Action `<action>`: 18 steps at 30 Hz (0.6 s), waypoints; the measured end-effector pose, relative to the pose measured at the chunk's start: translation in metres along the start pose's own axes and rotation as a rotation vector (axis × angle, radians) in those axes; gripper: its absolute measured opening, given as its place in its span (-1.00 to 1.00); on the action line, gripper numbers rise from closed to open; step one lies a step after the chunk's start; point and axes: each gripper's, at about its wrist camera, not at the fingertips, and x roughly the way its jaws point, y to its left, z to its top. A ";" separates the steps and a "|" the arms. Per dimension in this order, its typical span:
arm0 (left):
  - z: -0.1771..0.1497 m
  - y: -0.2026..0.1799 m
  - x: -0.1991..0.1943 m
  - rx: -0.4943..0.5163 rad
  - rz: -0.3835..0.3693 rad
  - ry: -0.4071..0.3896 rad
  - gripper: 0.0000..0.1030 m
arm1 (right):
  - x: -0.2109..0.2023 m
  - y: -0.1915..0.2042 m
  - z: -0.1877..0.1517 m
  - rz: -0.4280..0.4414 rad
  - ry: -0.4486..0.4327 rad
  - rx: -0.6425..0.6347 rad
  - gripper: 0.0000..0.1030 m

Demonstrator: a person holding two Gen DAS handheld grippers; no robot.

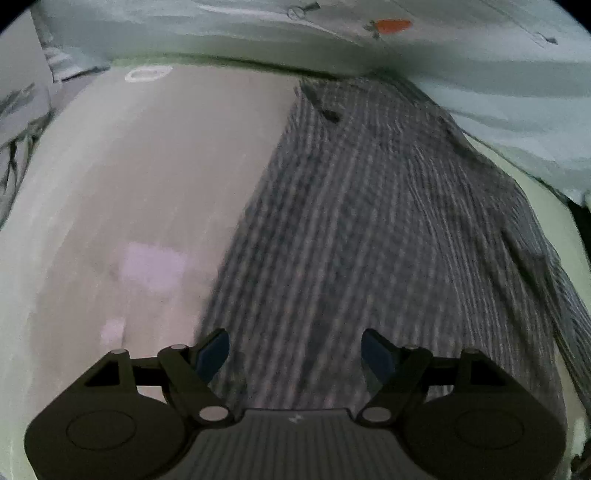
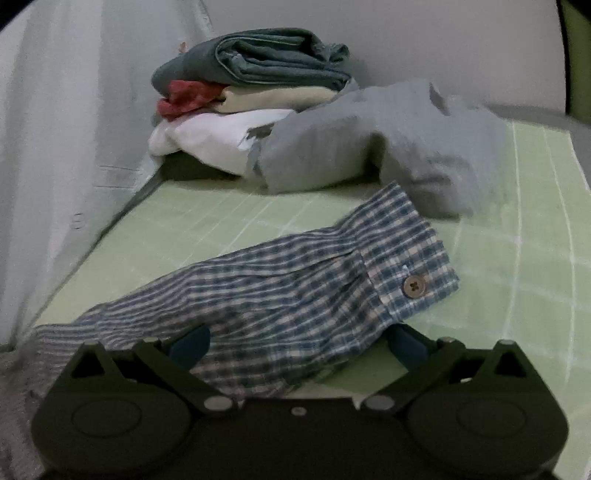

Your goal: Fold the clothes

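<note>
The right gripper (image 2: 295,345) has its blue pads (image 2: 190,345) spread wide, straddling the near part of a plaid sleeve (image 2: 295,291); the cloth lies between and over the jaws but nothing is pinched, which looks like a stance for closing on the sleeve so it can be folded in toward the shirt body. The sleeve runs away to the far right, ending in a buttoned cuff (image 2: 413,286) lying flat on the green gridded mat (image 2: 517,295). Beyond it sits a crumpled grey garment (image 2: 388,147), and at the far left a stack of folded clothes (image 2: 251,96), probably put against the wall to leave the mat free for work. The left gripper (image 1: 295,356) is likewise wide apart, hovering over the striped shirt body (image 1: 369,240) without gripping it, perhaps ready to pin or lift that panel. Pale bare surface (image 1: 147,203) lies to its left, and printed fabric (image 1: 388,27) runs across the far edge.
</note>
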 end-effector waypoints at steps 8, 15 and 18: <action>0.013 -0.001 0.034 0.029 0.073 0.023 0.59 | 0.031 0.040 0.009 -0.173 0.057 -0.186 1.00; 0.000 0.008 0.046 0.059 0.099 0.068 0.80 | 0.022 0.039 0.005 -0.073 0.038 -0.295 0.61; 0.002 0.008 0.049 0.067 0.103 0.072 0.88 | 0.018 0.046 0.006 -0.013 0.025 -0.370 -0.47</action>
